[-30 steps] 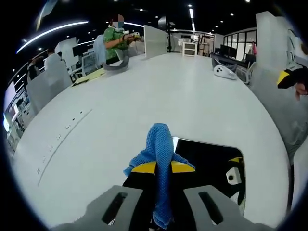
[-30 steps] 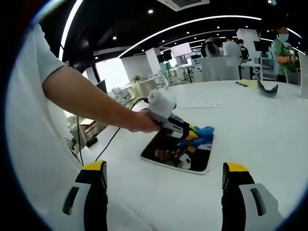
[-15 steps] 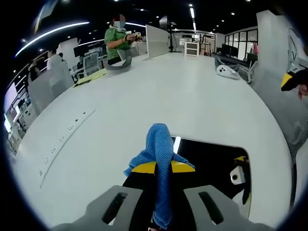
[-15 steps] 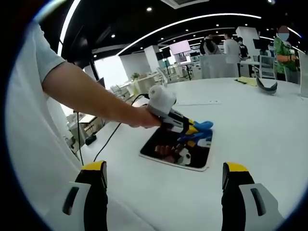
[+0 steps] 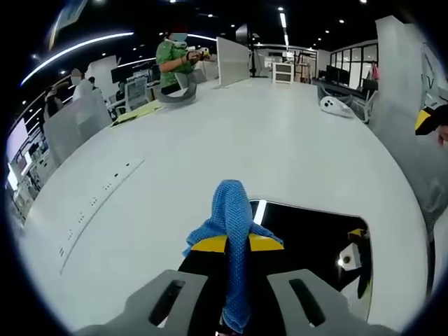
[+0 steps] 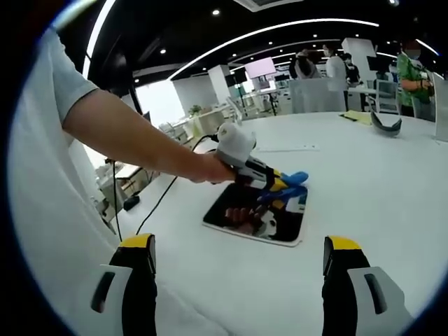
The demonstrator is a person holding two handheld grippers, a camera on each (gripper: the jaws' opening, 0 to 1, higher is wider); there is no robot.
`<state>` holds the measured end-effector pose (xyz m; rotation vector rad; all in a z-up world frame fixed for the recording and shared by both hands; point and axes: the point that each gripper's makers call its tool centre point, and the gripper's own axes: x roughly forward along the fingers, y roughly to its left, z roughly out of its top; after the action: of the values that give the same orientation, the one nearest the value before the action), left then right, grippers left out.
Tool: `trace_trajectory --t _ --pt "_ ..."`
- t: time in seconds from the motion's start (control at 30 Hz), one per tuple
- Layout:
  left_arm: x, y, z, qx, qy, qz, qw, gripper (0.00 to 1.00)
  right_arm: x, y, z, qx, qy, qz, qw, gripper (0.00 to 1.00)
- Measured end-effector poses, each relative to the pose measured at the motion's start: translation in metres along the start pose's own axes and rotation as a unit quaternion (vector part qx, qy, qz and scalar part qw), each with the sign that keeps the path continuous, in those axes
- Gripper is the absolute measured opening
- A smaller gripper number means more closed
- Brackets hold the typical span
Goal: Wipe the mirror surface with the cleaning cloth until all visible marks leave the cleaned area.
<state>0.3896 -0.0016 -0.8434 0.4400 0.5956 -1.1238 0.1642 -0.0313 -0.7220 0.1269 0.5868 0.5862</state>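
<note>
The left gripper (image 5: 234, 297) has two pale grey jaws, each with a dark slot, and yellow-and-black tips. The right gripper (image 6: 238, 280) has grey jaws capped in yellow and black (a dark slot in each). At 9 o'clock in the right gripper view, the person wears a white short sleeve (image 6: 59, 91).

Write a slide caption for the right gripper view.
Left gripper holds blue cloth over mirror on white table.
</note>
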Motion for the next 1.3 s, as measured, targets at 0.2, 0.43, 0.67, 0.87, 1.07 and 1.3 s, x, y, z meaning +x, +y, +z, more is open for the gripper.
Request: trace_trajectory --t 0.2,0.43,0.67,0.87,1.07,1.3 --pt "0.000 0.009 -0.003 -0.080 -0.002 0.017 0.9967 0.14 0.001 0.002 0.001 -0.004 -0.001 0.003 1.0000 1.00" --pt "0.000 0.002 -0.001 -0.019 0.014 0.028 0.9993 0.09 0.002 0.002 0.002 -0.003 -0.002 0.003 1.0000 0.99" --pt "0.000 0.002 -0.001 -0.032 0.021 0.041 0.9985 0.08 0.002 0.001 0.001 -0.006 0.001 0.002 1.0000 0.99" --pt "-0.003 0.000 -0.003 -0.029 0.025 0.047 0.9982 0.07 0.001 0.001 0.001 -0.006 -0.001 0.000 1.0000 0.99" --pt "-0.008 -0.009 -0.007 -0.031 0.020 0.042 0.9984 0.07 0.003 0.001 0.002 -0.009 -0.002 0.002 1.0000 0.98" --pt "-0.011 -0.014 -0.008 -0.029 0.018 0.042 0.9985 0.07 0.004 0.005 0.003 -0.011 -0.003 0.007 0.9999 0.98"
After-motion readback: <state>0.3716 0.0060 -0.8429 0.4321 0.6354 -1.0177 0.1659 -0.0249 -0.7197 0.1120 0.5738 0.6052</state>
